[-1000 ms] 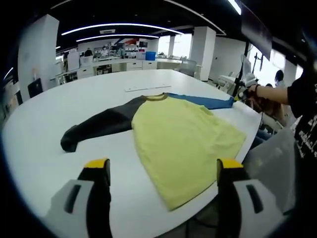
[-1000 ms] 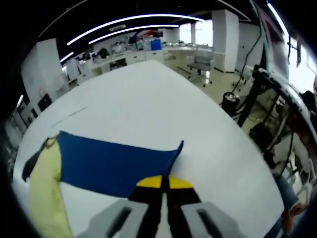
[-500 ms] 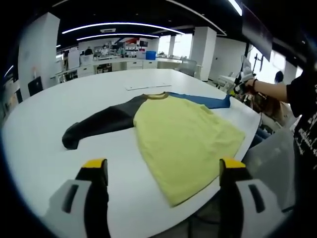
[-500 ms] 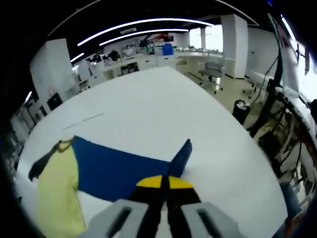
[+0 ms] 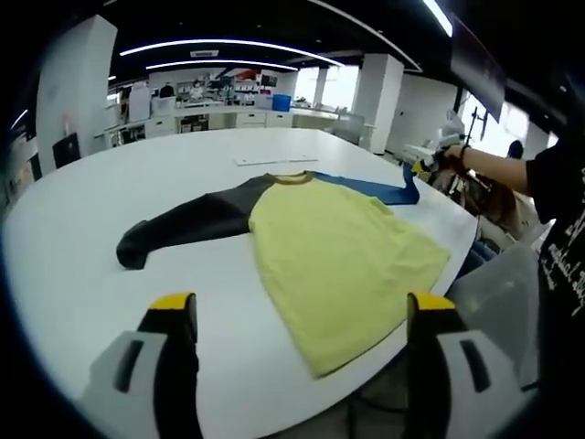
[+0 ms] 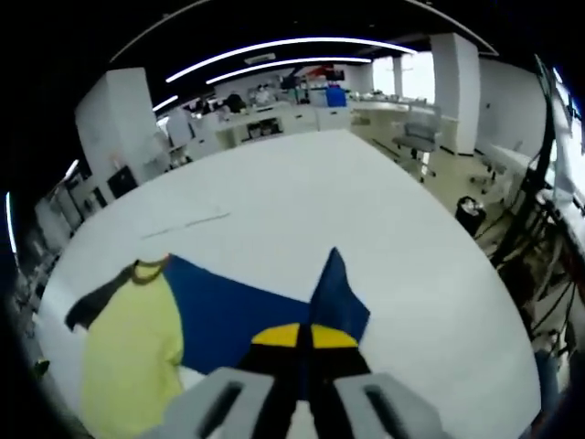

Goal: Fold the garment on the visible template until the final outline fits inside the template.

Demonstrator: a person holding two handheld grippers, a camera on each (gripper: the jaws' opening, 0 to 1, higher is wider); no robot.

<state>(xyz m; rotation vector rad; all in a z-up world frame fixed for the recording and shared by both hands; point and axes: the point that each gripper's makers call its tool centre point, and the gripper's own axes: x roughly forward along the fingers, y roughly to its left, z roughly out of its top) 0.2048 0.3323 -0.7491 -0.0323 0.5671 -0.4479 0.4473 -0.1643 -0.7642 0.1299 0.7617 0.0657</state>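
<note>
A long-sleeved shirt lies flat on the white table (image 5: 64,238): yellow body (image 5: 338,256), dark grey sleeve (image 5: 183,224) stretched left, blue sleeve (image 5: 370,187) stretched right. My left gripper (image 5: 297,315) hovers open above the table's near edge, short of the yellow hem. In the right gripper view the blue sleeve (image 6: 233,306) rises from the table, its cuff end (image 6: 334,297) lifted and held in my right gripper (image 6: 300,337), which is shut on it. The same right gripper (image 5: 422,166) appears at the far right of the left gripper view, in a person's hand.
A thin pale strip (image 5: 265,161) lies on the table beyond the collar. The table's curved edge (image 5: 462,233) runs close to the yellow body on the right, with the person's dark sleeve (image 5: 558,201) beside it. Desks and pillars stand far behind.
My right gripper has lifted the blue cuff and carried it inward over the sleeve, which now stands up in a fold. The left gripper has barely moved.
</note>
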